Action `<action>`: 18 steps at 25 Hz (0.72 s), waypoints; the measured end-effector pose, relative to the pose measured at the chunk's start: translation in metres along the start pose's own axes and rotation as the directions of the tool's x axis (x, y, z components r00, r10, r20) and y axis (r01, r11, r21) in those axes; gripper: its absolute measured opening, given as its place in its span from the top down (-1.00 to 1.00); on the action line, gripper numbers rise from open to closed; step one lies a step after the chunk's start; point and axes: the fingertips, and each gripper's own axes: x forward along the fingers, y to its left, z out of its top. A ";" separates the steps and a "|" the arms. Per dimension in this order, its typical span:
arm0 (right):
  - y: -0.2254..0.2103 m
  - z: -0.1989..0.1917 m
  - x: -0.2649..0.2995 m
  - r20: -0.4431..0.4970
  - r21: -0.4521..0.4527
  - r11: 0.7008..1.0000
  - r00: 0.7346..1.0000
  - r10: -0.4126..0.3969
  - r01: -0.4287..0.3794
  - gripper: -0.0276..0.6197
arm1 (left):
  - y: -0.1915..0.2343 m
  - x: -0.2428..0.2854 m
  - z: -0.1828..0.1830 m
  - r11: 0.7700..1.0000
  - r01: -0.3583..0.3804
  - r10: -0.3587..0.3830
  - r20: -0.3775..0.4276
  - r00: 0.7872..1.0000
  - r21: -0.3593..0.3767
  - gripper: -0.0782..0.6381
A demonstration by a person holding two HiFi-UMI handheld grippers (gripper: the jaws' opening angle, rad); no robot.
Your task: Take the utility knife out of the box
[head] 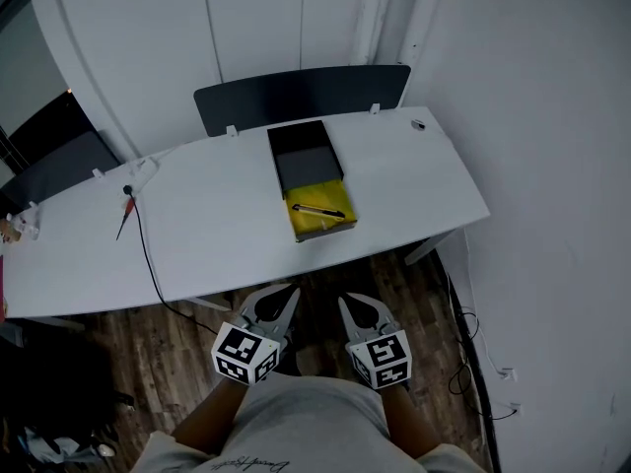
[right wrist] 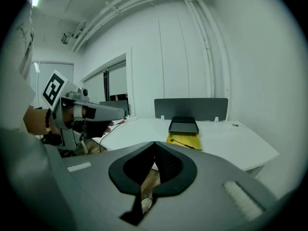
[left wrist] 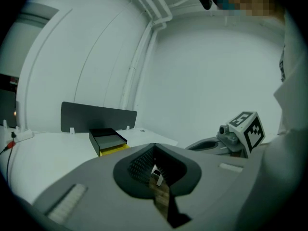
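A box (head: 308,172) lies in the middle of the white table (head: 197,235), its black sleeve at the back and its yellow tray (head: 320,215) drawn out toward me. The utility knife (head: 317,211) lies across the yellow tray; the right gripper view shows it as a thin dark bar (right wrist: 182,143). My left gripper (head: 281,294) and right gripper (head: 352,304) hang side by side over the wooden floor, short of the table's near edge and well away from the box. Both have their jaws together with nothing between them. The box (left wrist: 108,141) is far ahead in the left gripper view.
A dark divider panel (head: 301,97) stands along the table's back edge. A red and black lead (head: 126,205) lies at the table's left, its cable (head: 150,259) dropping to the floor. The wall runs close on the right, with cords (head: 463,348) on the floor.
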 end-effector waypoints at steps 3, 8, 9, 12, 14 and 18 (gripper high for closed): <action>-0.013 0.016 0.029 0.001 -0.002 1.000 1.000 -0.015 0.015 0.87 | 0.027 0.020 0.011 1.000 0.014 -0.014 -0.004 1.000 0.003 0.78; -0.033 0.042 0.074 -0.006 0.000 0.999 0.999 -0.041 0.041 0.87 | 0.069 0.052 0.030 0.999 0.043 -0.043 -0.011 0.999 0.009 0.78; -0.036 0.046 0.083 -0.007 0.003 0.999 0.999 -0.046 0.046 0.87 | 0.078 0.056 0.033 0.999 0.047 -0.047 -0.013 0.999 0.008 0.78; -0.047 0.061 0.107 -0.002 0.001 0.998 0.998 -0.064 0.064 0.87 | 0.105 0.071 0.043 0.998 0.056 -0.055 -0.012 0.998 0.008 0.78; -0.057 0.072 0.121 0.003 0.001 0.997 0.997 -0.078 0.078 0.87 | 0.121 0.079 0.050 0.998 0.060 -0.059 -0.011 0.998 0.007 0.78; -0.068 0.091 0.145 0.008 0.000 0.995 0.995 -0.097 0.097 0.87 | 0.147 0.094 0.059 0.997 0.078 -0.078 -0.017 0.997 0.005 0.78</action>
